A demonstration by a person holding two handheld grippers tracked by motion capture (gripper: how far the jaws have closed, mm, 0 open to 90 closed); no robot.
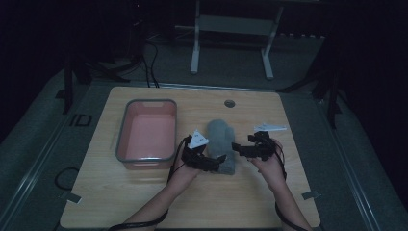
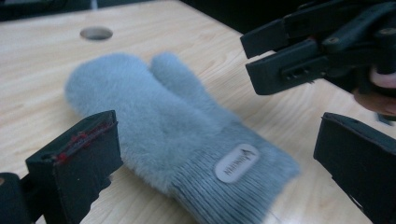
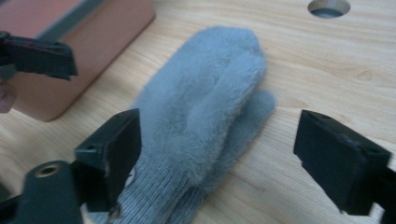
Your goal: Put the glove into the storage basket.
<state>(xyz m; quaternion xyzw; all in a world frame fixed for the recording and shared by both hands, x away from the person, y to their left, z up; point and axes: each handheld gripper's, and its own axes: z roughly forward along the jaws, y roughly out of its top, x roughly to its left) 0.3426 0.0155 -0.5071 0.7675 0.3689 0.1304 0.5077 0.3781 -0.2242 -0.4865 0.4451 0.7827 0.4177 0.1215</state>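
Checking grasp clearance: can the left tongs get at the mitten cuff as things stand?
Probably yes. The left tongs stand open right at the cuff of the mitten, which lies flat on bare table. The right tongs hover open close by, but seem to leave the cuff free.

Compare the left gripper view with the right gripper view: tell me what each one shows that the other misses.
Left gripper view alone: the oval label on the mitten's knit cuff. Right gripper view alone: the pink bin, standing beside the mitten. Both share the grey fuzzy mitten lying flat on the wooden table, the round hole in the table, and open jaws: the left gripper and right gripper each straddle the cuff end without touching it.
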